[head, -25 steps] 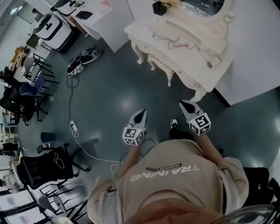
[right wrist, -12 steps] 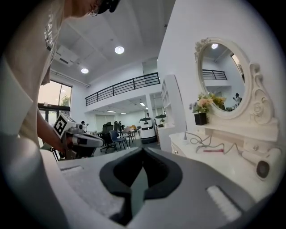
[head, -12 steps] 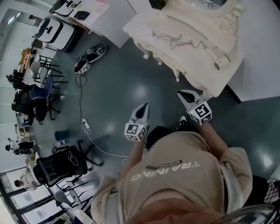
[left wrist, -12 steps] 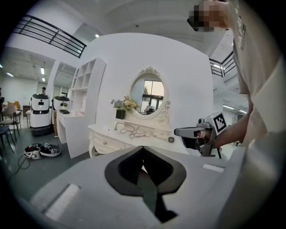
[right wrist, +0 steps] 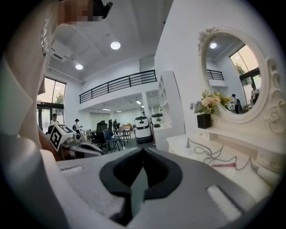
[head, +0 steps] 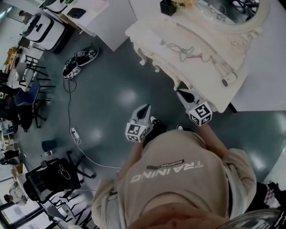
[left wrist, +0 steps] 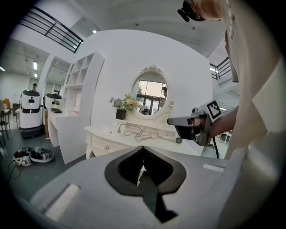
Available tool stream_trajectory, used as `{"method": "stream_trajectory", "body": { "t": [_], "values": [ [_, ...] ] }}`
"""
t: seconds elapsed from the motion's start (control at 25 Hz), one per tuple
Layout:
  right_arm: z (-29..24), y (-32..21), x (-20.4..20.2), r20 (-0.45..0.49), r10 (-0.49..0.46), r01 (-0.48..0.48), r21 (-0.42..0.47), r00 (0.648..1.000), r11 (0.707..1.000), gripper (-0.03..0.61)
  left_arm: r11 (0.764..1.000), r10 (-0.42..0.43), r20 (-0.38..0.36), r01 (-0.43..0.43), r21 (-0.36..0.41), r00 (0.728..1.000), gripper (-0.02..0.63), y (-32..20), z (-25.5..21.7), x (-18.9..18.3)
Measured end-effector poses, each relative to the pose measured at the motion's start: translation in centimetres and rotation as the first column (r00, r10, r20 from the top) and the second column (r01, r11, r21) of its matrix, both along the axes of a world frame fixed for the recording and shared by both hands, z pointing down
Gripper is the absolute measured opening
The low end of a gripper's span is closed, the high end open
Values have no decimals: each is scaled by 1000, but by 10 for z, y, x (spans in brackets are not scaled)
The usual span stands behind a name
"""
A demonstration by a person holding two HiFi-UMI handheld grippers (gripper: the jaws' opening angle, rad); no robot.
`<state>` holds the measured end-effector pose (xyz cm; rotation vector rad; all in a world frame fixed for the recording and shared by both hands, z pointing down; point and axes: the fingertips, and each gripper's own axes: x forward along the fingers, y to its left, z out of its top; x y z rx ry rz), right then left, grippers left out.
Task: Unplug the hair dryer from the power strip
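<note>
The left claw (head: 145,108) and right claw (head: 180,92), both closed and empty, have neared the bench (head: 147,36); its cord (head: 184,50) ends indistinctly.

Worktop (head: 149,35): the cream vanity ahead of you, to your right.
On the worktop: a loose cord (head: 182,48) mid-top, a black flower pot (head: 167,7) at the back, a small cylinder (head: 227,81) near the right end.
Floor (head: 116,89): dark and glossy.
On the floor: to your left, a white power strip (head: 74,131) with its cable (head: 69,100), shoes (head: 80,60), a chair (head: 51,176).
</note>
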<state>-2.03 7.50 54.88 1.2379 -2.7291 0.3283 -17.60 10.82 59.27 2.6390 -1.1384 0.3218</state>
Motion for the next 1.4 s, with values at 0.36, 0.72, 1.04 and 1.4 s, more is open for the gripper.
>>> {"method": "stream_trajectory", "body": {
  "t": [0.36, 0.72, 1.04, 1.4],
  "values": [
    [-35, -115, -106, -47, 34, -31, 59, 998, 998, 5, 991, 132, 51, -132, 7, 990, 6, -119, -5, -84],
    [17, -158, -117, -70, 89, -95, -87, 994, 992, 5, 972, 230, 31, -228, -58, 973, 6, -184, 15, -93],
    [48, -254, -89, -18, 144, -145, -133, 989, 981, 5, 952, 303, 116, -296, -71, 946, 6, -276, 14, -70],
    [59, -337, -46, 78, 202, -188, -163, 976, 969, 5, 909, 416, 116, -412, -57, 902, 6, -378, -9, 21]
  ]
}}
